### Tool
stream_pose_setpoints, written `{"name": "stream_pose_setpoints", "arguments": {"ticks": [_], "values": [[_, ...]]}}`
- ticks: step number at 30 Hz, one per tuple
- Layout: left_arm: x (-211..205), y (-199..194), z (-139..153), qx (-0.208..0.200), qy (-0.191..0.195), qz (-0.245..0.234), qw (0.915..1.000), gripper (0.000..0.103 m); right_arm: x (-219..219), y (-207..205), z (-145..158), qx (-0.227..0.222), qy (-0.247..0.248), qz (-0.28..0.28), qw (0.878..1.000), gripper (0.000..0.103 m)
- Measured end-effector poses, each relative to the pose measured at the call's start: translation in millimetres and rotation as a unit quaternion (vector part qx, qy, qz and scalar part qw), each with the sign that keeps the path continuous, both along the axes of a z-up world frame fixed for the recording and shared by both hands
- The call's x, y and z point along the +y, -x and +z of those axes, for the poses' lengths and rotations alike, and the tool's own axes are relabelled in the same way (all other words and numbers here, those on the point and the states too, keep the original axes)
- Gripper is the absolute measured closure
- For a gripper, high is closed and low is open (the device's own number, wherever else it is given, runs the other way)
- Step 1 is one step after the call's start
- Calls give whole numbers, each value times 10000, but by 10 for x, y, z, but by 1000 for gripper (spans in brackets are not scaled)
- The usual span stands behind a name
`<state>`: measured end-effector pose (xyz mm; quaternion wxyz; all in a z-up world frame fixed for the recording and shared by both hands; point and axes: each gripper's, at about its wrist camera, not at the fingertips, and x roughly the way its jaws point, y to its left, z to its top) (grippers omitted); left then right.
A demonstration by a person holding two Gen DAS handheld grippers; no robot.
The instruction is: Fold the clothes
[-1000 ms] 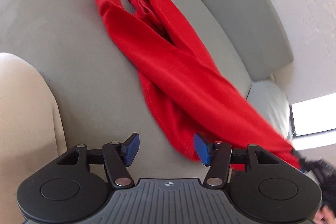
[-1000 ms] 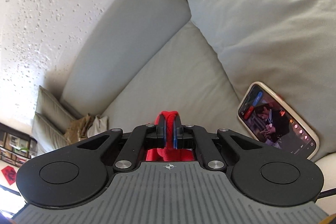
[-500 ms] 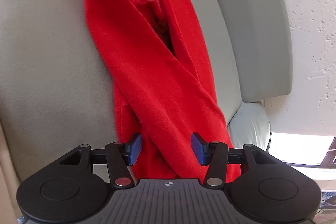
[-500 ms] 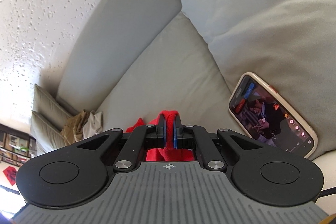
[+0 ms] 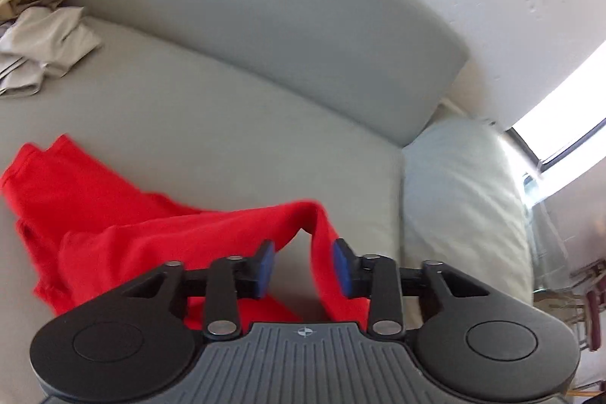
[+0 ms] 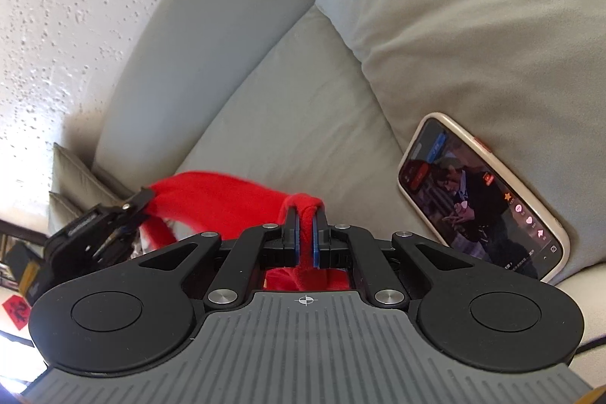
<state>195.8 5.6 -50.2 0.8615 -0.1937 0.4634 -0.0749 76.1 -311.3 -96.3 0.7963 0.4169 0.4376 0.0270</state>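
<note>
A red garment (image 5: 113, 237) lies crumpled on the grey sofa seat (image 5: 227, 124), with one strip rising up between my left fingers. My left gripper (image 5: 303, 267) is open, its blue pads either side of that strip, not closed on it. My right gripper (image 6: 306, 233) is shut on a bunched edge of the red garment (image 6: 227, 192) and holds it above the seat. The left gripper (image 6: 98, 233) shows at the left of the right wrist view, at the garment's other end.
A phone (image 6: 481, 199) with a lit screen leans against the big back cushion (image 6: 473, 10). Beige crumpled clothes (image 5: 41, 40) lie at the seat's far left. A pale cushion (image 5: 462, 207) sits at the right. The textured wall (image 6: 57, 6) is behind the sofa.
My left gripper swung from looking down on the spread garment to low at its edge, facing the backrest. The garment is now bunched. The right gripper stays shut on it.
</note>
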Motion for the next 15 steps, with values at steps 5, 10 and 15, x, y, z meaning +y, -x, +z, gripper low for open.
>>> {"name": "stream_pose_setpoints", "arguments": {"ticks": [5, 10, 15], "values": [[515, 828, -226, -31, 224, 519, 9984, 49, 30, 63, -20, -1, 45, 134, 9999, 97], [1123, 1344, -656, 269, 1287, 1751, 9757, 62, 2, 67, -62, 33, -19, 72, 10000, 97], [1167, 1332, -1082, 753, 1978, 1889, 9589, 68, 48, 33, -71, 71, -72, 62, 9999, 97]]}}
